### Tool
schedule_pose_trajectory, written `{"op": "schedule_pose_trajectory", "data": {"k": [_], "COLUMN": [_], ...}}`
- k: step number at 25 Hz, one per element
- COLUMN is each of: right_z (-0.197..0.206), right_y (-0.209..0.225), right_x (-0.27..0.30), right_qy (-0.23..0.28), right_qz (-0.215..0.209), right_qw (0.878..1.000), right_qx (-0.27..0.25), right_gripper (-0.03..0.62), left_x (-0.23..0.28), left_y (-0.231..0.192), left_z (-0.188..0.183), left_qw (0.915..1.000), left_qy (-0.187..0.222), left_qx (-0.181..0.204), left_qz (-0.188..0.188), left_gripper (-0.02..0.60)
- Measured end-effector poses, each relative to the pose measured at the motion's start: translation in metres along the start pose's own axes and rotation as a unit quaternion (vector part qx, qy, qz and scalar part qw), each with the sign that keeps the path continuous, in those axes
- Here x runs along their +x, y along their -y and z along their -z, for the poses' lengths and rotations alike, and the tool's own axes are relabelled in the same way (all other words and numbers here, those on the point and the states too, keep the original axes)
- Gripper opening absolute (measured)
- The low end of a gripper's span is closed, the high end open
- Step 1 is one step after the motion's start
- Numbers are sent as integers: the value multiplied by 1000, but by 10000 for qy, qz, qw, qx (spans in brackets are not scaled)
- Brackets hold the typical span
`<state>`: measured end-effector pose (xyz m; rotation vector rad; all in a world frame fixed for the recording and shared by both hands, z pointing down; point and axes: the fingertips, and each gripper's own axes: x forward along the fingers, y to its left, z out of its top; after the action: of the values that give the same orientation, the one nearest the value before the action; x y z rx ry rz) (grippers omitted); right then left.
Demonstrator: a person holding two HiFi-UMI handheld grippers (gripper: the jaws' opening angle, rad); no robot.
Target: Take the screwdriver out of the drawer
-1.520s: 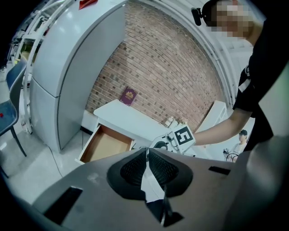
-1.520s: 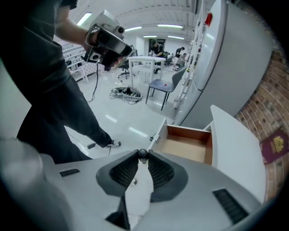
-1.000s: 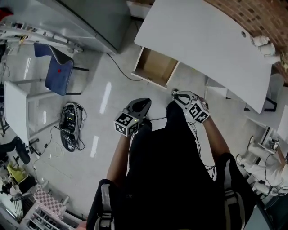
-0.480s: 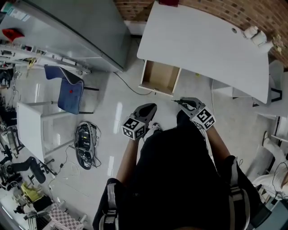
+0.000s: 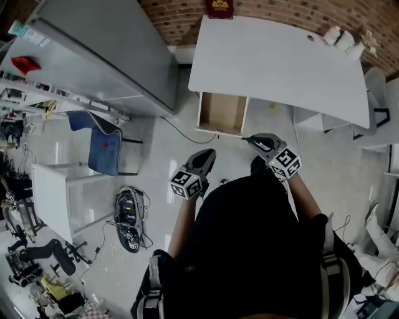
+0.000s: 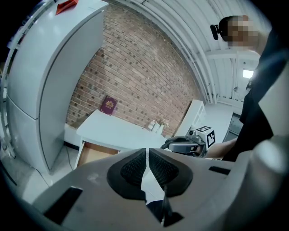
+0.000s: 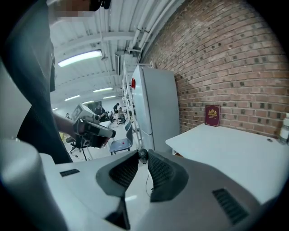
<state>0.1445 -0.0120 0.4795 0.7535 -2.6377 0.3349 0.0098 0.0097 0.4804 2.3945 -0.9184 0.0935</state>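
Observation:
The wooden drawer [image 5: 221, 113] stands pulled out from under the white table [image 5: 274, 62], and its inside looks bare. My right gripper [image 5: 252, 141] hangs just in front of the drawer's right corner, shut on the screwdriver [image 5: 245, 138], whose thin dark shaft pokes out to the left. In the right gripper view the screwdriver's round dark end [image 7: 142, 156] sits pinched between the pads of the right gripper [image 7: 143, 154]. My left gripper [image 5: 208, 154] is lower left of the drawer, over the floor. In its own view the left gripper [image 6: 147, 151] has its jaws together with nothing between them.
A tall grey cabinet [image 5: 106, 50] stands left of the table. A blue chair [image 5: 103, 149] and a device with cables [image 5: 128, 218] sit on the floor at left. A red book [image 5: 218, 6] and bottles [image 5: 340, 37] rest on the table's far edge. A cable [image 5: 181, 128] runs past the drawer.
Both grippers have lifted a little in front of the drawer, the right one rolling with the screwdriver still in it. The head view now takes in the whole table and the brick wall.

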Motion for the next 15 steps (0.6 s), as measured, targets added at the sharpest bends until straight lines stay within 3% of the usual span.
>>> {"op": "schedule_pose_trajectory", "data": {"k": [7, 15], "right_z": [-5, -6], "right_y": [-17, -46], "right_x": [-9, -17], "right_qy": [211, 402], "right_qz": [289, 436], "right_qw": [9993, 9982], "right_qx": [86, 98], "right_gripper": [123, 121], "left_x": [-10, -28], "left_y": [7, 17], "left_z": [-6, 12], "left_qw": [9995, 9991], "left_qy": [-10, -96], "left_qx": [217, 242], "left_qz": [225, 326], "left_gripper": [28, 28]}}
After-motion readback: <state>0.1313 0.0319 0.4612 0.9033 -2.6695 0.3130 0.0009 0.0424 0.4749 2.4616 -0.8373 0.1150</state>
